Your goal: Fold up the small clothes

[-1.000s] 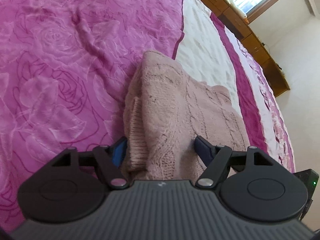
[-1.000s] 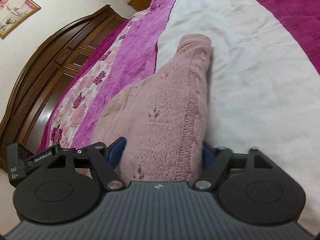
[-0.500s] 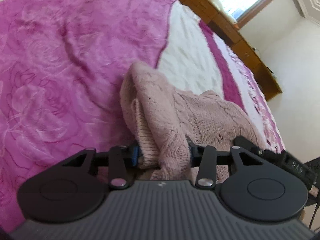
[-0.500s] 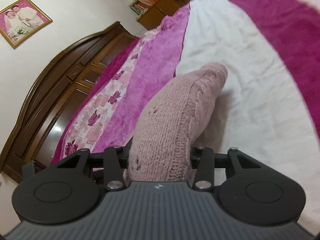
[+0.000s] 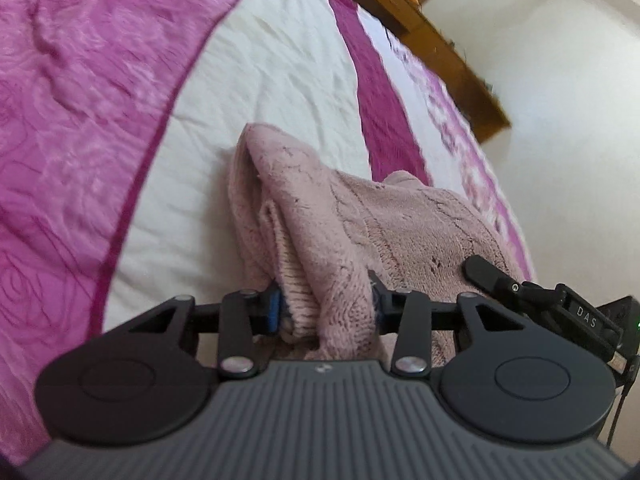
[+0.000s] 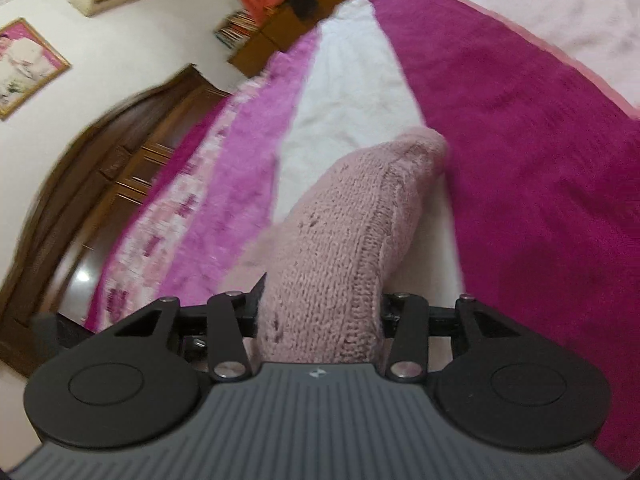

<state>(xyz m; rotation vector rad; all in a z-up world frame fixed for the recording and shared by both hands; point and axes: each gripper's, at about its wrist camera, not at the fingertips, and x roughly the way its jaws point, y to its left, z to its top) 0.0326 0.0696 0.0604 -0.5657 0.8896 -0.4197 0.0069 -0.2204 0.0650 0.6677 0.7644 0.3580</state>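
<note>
A pale pink knitted sweater [image 5: 360,216] is lifted off the bed at its near edge, its far end still resting on the white stripe of the bedspread. My left gripper [image 5: 326,304] is shut on a bunched fold of that sweater. In the right wrist view the same pink sweater [image 6: 352,216] rises as a thick roll, and my right gripper [image 6: 320,312] is shut on it. The right gripper's black body [image 5: 540,300] shows at the right of the left wrist view, close beside the cloth.
The bedspread has magenta rose-patterned panels [image 5: 80,120], a white stripe [image 5: 260,80] and a dark magenta band [image 6: 520,160]. A dark wooden headboard [image 6: 100,180] stands to the left, a wooden ledge [image 5: 420,32] under a window beyond the bed.
Both grippers went from open around the sweater's edge to shut on it. They have since lifted it and carried it across the bed, from the rose panel onto the white stripe.
</note>
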